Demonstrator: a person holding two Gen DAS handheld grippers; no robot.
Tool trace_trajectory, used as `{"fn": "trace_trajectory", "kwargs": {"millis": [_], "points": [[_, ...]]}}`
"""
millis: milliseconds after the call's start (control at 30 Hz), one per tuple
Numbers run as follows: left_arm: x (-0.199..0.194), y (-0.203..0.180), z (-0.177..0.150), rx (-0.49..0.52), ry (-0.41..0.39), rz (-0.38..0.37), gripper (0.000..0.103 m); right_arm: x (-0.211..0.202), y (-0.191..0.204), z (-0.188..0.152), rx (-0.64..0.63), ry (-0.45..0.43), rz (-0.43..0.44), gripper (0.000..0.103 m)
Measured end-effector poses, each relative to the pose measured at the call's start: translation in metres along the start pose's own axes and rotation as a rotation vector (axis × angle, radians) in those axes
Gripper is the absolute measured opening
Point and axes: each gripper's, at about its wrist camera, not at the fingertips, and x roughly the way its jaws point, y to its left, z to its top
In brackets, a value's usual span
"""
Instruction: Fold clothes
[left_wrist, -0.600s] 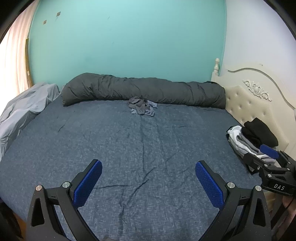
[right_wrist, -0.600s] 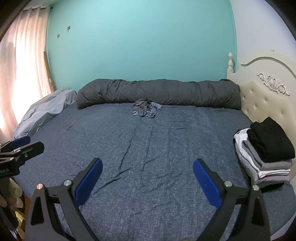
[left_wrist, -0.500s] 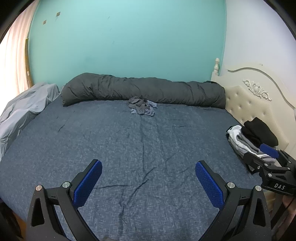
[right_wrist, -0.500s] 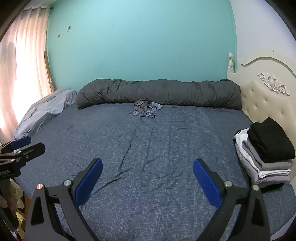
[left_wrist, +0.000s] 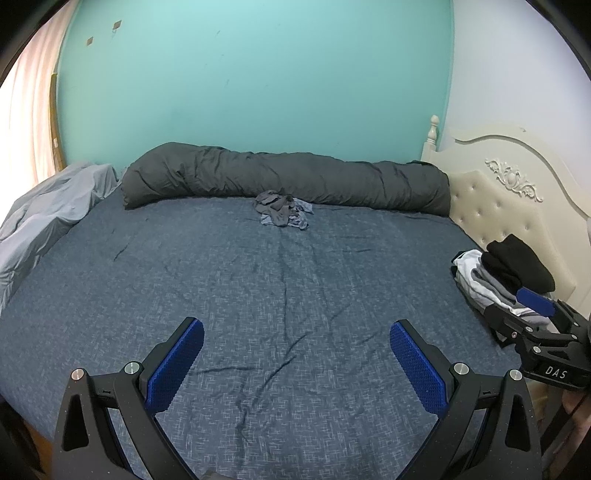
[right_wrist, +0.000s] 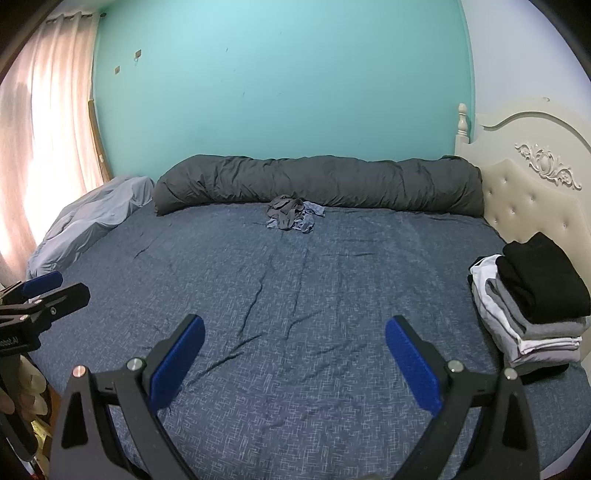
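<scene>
Both tools hung wide open and empty over the near edge of the bed (left_wrist: 295, 280). Left tool (left_wrist: 295, 354) had its blue pads (left_wrist: 173, 369) spread apart above the wrinkled blue sheet, gripping nothing; the right tool (right_wrist: 293, 350) was held the same way beside it, jaws parted over bare sheet. Each showed at the edge of the other's view, the right one low on the right side of the left camera's frame, the left one at the left edge of the right camera's frame.

Unfolded clothes (right_wrist: 293, 218), a small crumpled heap of grey and pale blue, lay far across the bed, just in front of a long rolled dark grey duvet (right_wrist: 317, 182) that ran along the teal wall (right_wrist: 277, 81). A folded stack (right_wrist: 532, 306), black on top of grey and white pieces, sat on the right side of the bed near the cream tufted headboard (right_wrist: 535, 192). A light grey blanket (right_wrist: 92, 218) was bunched at the far left corner, below a pink curtain (right_wrist: 44, 147).
</scene>
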Motion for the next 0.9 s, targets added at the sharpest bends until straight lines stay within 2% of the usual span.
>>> {"fn": "trace_trajectory", "kwargs": {"millis": [900], "points": [[0.0003,-0.0015,0.0032,-0.009,0.006,-0.006,0.103,-0.0033,-0.0084,-0.0002,0.007,-0.003,0.002,0.099]]}}
